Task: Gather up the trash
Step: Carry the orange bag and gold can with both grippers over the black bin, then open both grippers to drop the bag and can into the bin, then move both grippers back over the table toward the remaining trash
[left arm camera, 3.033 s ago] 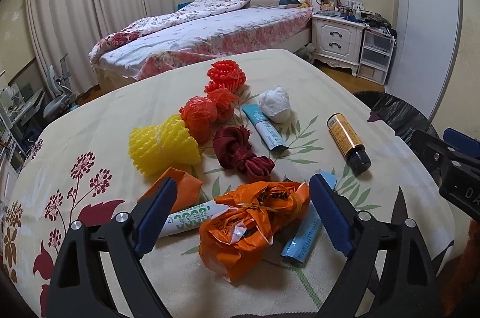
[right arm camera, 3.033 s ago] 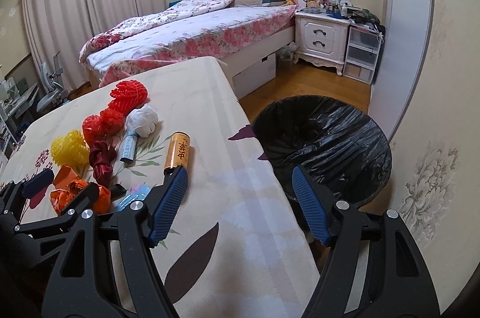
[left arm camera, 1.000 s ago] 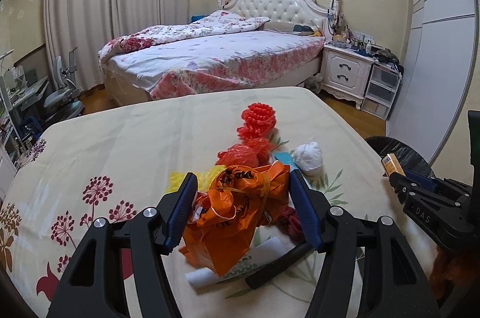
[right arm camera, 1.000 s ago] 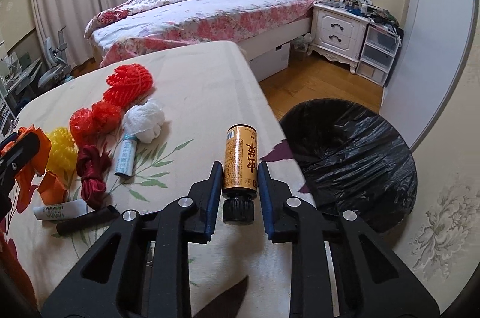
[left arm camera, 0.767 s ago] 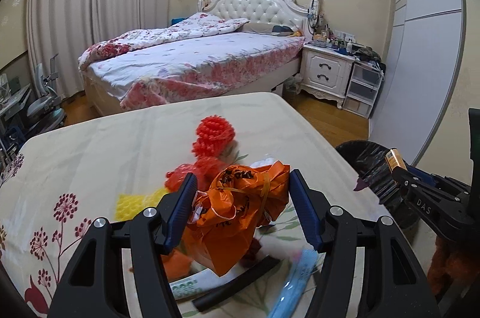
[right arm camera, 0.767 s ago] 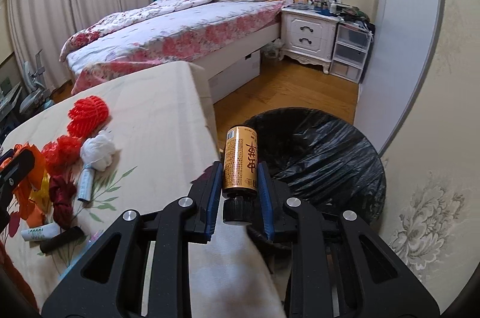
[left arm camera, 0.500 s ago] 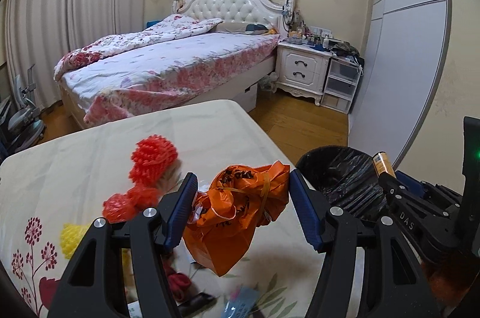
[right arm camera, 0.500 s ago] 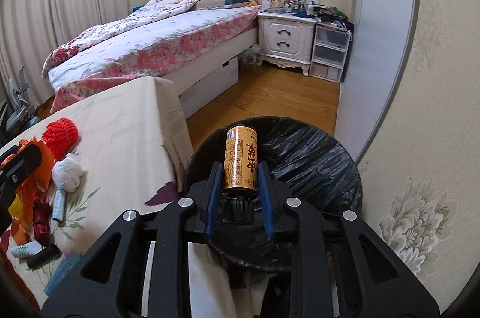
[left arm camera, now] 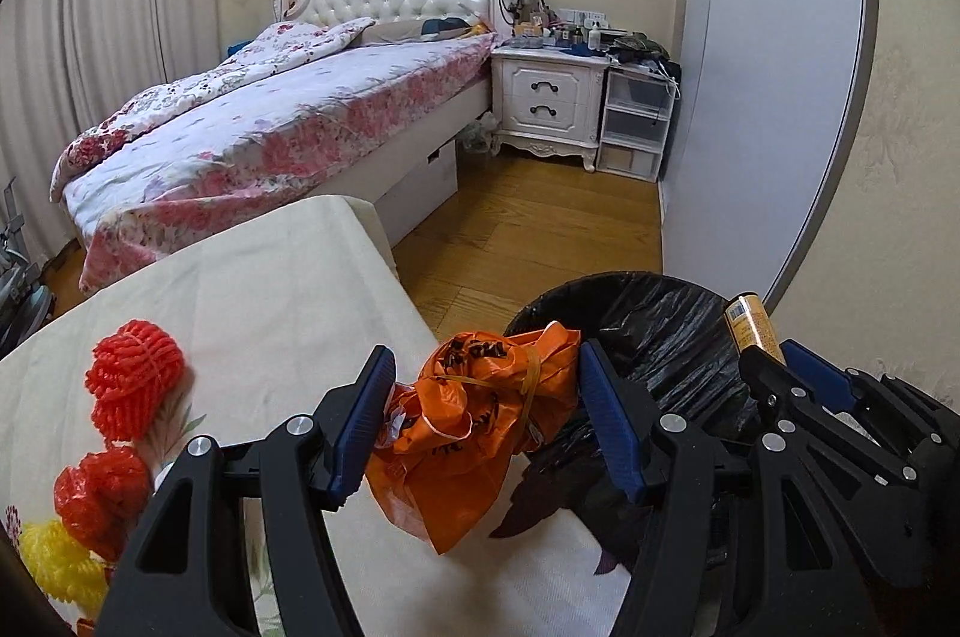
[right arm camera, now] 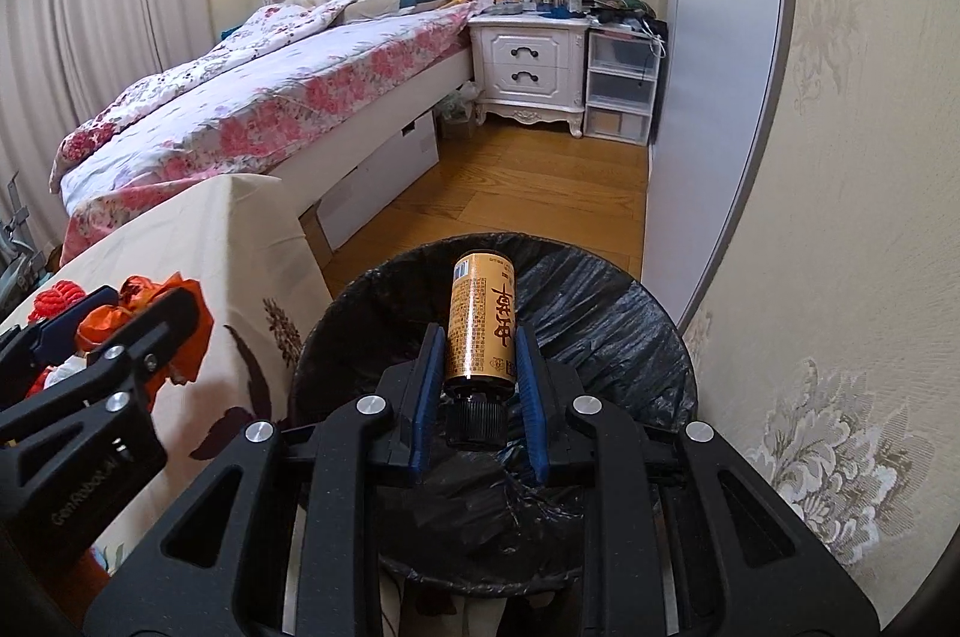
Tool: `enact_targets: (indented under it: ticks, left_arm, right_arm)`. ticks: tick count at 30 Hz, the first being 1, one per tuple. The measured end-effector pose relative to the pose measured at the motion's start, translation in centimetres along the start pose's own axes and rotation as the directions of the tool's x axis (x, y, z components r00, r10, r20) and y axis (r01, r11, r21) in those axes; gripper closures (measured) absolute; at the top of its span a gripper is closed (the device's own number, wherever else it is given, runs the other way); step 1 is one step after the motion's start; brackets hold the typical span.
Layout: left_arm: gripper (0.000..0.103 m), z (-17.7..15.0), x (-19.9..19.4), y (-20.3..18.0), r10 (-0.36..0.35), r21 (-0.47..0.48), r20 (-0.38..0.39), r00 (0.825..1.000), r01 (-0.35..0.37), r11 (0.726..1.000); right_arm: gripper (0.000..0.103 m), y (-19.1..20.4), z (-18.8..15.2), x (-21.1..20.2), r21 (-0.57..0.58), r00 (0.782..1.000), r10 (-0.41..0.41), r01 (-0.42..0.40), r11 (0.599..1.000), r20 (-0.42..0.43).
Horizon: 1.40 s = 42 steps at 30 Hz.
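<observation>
My left gripper [left arm camera: 483, 364] is shut on a crumpled orange plastic bag [left arm camera: 480, 415], held above the table's right edge beside the bin. A black-lined round trash bin [right arm camera: 600, 313] stands on the floor just right of the table. My right gripper [right arm camera: 481, 334] is shut on a gold bottle [right arm camera: 482, 319] with a black cap, held over the bin's opening. In the left wrist view the same bin [left arm camera: 654, 319] and the gold bottle [left arm camera: 750, 328] show at right, with the right gripper [left arm camera: 774, 352] around the bottle. The left gripper [right arm camera: 78, 325] with the orange bag [right arm camera: 192, 313] shows at the left of the right wrist view.
On the cream flowered tablecloth [left arm camera: 240, 289] lie red net balls [left arm camera: 135, 376], another red one [left arm camera: 99, 490] and a yellow one [left arm camera: 57, 559]. Beyond are a bed [left arm camera: 270, 120], a white nightstand [left arm camera: 549, 105], wood floor [left arm camera: 540, 229] and a wall [right arm camera: 840, 156] close at right.
Both grippers have swung right from over the table toward the bin, still gripping the bag and the bottle. The bottle now hangs over the bin's opening; the bag has reached the table's edge.
</observation>
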<state>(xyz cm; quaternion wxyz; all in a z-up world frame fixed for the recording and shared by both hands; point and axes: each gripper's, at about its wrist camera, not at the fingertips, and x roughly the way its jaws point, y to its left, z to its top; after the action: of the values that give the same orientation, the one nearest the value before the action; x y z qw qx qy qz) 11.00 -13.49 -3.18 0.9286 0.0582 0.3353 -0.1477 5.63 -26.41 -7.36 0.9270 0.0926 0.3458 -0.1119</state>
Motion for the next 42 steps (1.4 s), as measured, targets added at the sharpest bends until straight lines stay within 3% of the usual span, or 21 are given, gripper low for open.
enact_targets:
  ticks: [8, 13, 21, 34, 42]
  left_arm:
    - [0.041, 0.7, 2.7, -0.8, 0.011, 0.016, -0.038, 0.999, -0.011, 1.0]
    - [0.025, 0.6, 3.3, -0.8, 0.014, 0.003, -0.05, 0.999, -0.014, 1.0]
    - [0.021, 0.8, 3.1, -0.8, 0.04, -0.007, -0.034, 0.999, -0.04, 0.999]
    - [0.021, -0.7, -1.7, 1.4, 0.113, 0.012, -0.022, 0.993, -0.113, 0.994]
    - [0.021, -2.8, -5.3, 5.0, 0.172, -0.036, -0.03, 0.985, -0.173, 0.984]
  right_arm:
    - [0.079, -0.7, 0.0, 1.7, 0.045, 0.999, -0.035, 0.035, 0.998, -0.011]
    - [0.062, -1.1, 0.0, 1.9, 0.072, 0.999, -0.044, 0.044, 0.996, 0.003]
    - [0.06, -1.4, 0.1, 1.6, 0.082, 0.999, -0.052, 0.051, 0.995, 0.008]
    - [0.055, 0.1, -0.8, -2.2, 0.02, 1.0, -0.013, 0.013, 1.0, 0.023]
    - [0.055, 3.1, -2.3, -4.4, -0.041, 0.998, 0.057, -0.056, 0.998, 0.009]
